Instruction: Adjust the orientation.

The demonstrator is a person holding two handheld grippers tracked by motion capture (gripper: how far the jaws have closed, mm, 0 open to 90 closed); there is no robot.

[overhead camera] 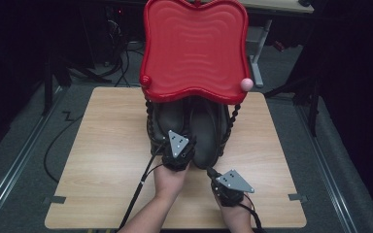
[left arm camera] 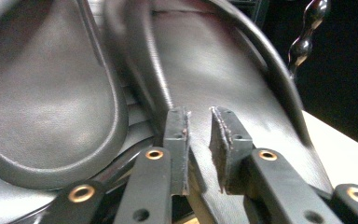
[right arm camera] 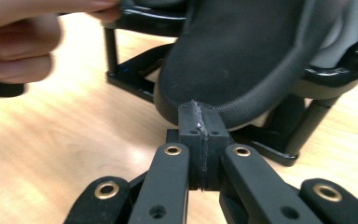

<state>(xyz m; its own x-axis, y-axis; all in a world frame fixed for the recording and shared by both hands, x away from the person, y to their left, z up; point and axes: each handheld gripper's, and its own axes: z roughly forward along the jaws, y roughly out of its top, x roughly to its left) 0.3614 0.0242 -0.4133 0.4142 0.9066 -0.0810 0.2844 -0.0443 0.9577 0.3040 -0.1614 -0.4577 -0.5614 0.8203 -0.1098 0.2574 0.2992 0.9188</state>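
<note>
- Scene: a pair of dark shoes (overhead camera: pixel 194 128) is set on the lower tier of a black rack (overhead camera: pixel 150 126) at mid-table (overhead camera: pixel 102 145); a red tray (overhead camera: pixel 194 46) forms the top tier and overhangs the toes.
- Left shoe (overhead camera: pixel 171 121) and right shoe (overhead camera: pixel 206 131) lie side by side, touching or nearly so, heels toward the person.
- Left gripper (overhead camera: pixel 178 145): placed at the heel end betw. the 2 shoes. In the left gripper view its jaws stand partly apart over the right shoe's (left arm camera: pixel 223 60) upper; whether the pads press on leather can't be told, so no grip is confirmed.
- Right gripper (overhead camera: pixel 212 171): jaws clenched pad to pad, nothing betw. them. In the right gripper view the tips sit just at the heel edge of a shoe (right arm camera: pixel 242 51); contact can't be confirmed.
- Handling, judged: leather upper looks smooth, semi-gloss, so pads are likely to slip on broad curved faces. Upper is expected to give under pressure; sole rim and heel counter are expected to be stiffer.
- Weight, judged: moderate per shoe; heel-only hold will prob. let the toe droop.
- Recommended hold: heel collar or rear rim, one pad inside the opening, one outside. Broad vamp to be avoided.
- Clearance: tray sits low over the toes, so the shoe is best drawn out toward the person, approx. level, before lifting.
- Rack looks light; it may be dragged along if a shoe snags.
</note>
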